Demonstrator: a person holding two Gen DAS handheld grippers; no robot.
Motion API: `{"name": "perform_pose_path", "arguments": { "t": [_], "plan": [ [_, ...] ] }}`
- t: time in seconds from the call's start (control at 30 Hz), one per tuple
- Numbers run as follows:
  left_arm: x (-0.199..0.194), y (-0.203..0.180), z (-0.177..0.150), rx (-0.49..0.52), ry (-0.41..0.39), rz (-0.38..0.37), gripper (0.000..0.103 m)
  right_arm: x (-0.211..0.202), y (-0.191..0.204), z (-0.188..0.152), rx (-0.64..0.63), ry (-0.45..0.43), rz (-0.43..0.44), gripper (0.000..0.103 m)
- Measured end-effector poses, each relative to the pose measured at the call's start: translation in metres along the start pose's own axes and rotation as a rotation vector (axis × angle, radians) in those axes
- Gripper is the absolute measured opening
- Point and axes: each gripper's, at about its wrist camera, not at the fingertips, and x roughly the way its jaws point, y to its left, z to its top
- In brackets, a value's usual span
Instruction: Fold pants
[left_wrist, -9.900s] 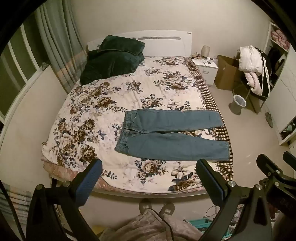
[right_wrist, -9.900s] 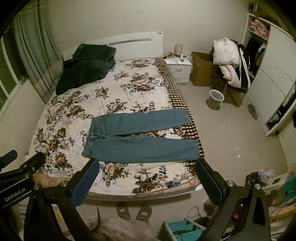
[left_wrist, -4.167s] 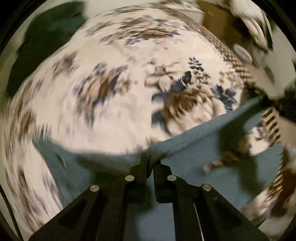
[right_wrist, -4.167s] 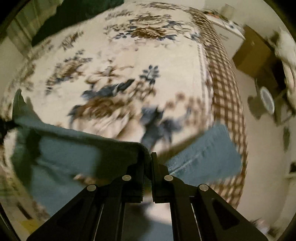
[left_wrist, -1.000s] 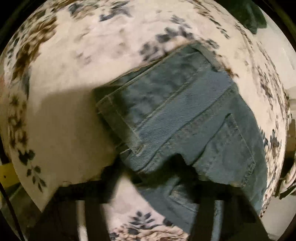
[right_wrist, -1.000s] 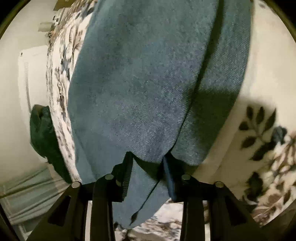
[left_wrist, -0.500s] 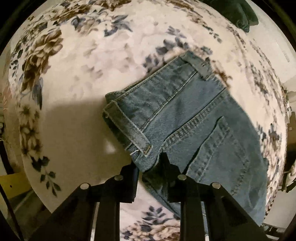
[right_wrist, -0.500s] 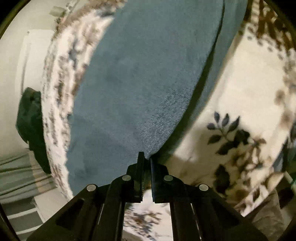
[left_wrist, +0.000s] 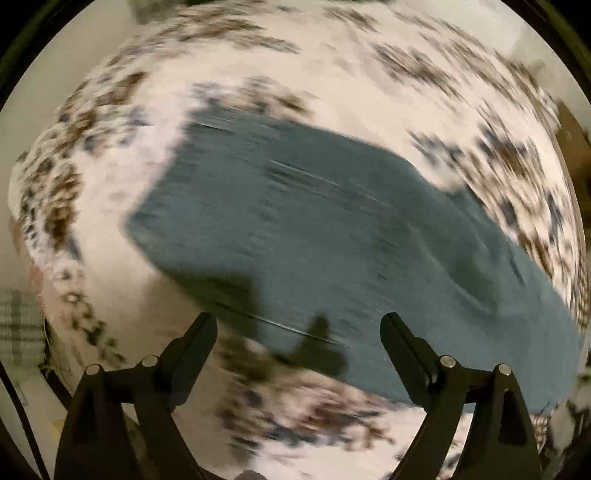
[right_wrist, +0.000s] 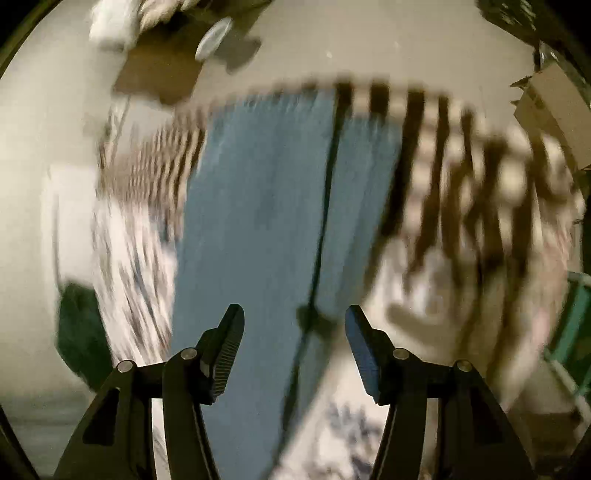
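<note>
The blue jeans (left_wrist: 325, 236) lie flat on the floral bedspread (left_wrist: 110, 206), one leg folded over the other; both views are motion-blurred. My left gripper (left_wrist: 298, 325) is open and empty, above the near edge of the jeans at the waist end. In the right wrist view the jeans (right_wrist: 258, 221) run away from me toward the checkered border of the bedspread (right_wrist: 461, 177), with a dark seam between the two leg layers. My right gripper (right_wrist: 294, 317) is open and empty above the legs.
In the right wrist view a cardboard box (right_wrist: 159, 74) and a white bin (right_wrist: 213, 32) stand on the floor beyond the bed. A dark green pillow (right_wrist: 79, 325) lies at the left. A teal basket (right_wrist: 570, 332) is at the right edge.
Both grippers have opened and let go of the jeans, then pulled back up from the cloth. The jeans now lie flat with one leg over the other.
</note>
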Motion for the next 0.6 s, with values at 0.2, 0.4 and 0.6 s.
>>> {"name": "perform_pose_path", "arguments": {
  "t": [0.2,0.4,0.6],
  "plan": [
    [0.028,-0.087,-0.016,0.113,0.047,0.011,0.091,0.043,-0.019,0.074,0.065,0.019,0.017,0.028],
    [0.028,-0.122,-0.019,0.189,0.033,0.058,0.091,0.014,-0.013,0.071,-0.011,-0.046,0.005,0.008],
    [0.027,-0.127,-0.015,0.200,0.035,0.093,0.091,-0.021,-0.023,0.055,-0.036,-0.021,-0.016,0.007]
  ]
}}
